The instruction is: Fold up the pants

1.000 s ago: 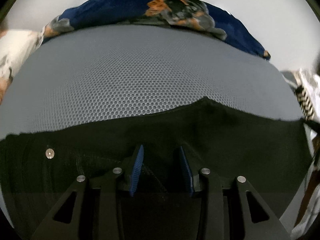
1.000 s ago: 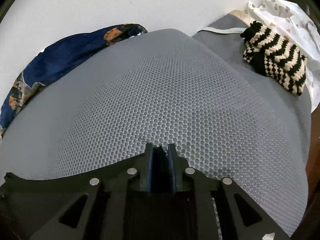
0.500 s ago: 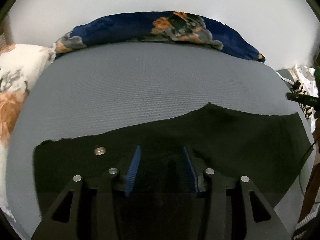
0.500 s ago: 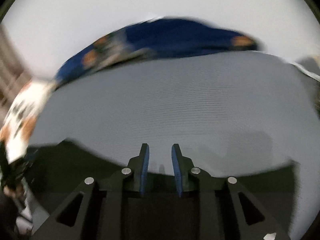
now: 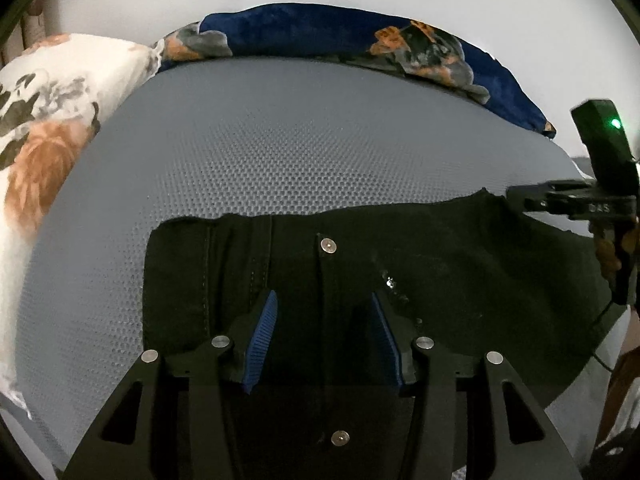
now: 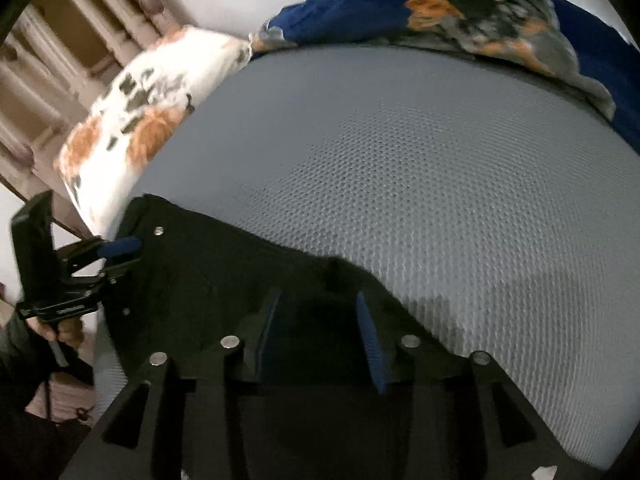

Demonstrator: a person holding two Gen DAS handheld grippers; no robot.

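Through the left wrist camera, my left gripper (image 5: 324,340) stood half open with nothing between its pads, above the black pants (image 5: 440,272), which lay flat on the grey mattress (image 5: 320,152). Through the right wrist camera, my right gripper (image 6: 320,344) had just been opening, empty, over the pants' edge nearest the mattress's bare middle.

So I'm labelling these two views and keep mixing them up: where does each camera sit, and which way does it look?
Left wrist: on the left claw, looking steeply down on the black pants and the grey bed; the right claw and a hand show at right.
Right wrist: on the right claw, aimed down at the pants' edge; the left claw shows at left.
Shared: pants, bed, blue blanket, flowered pillow, each other's claw.
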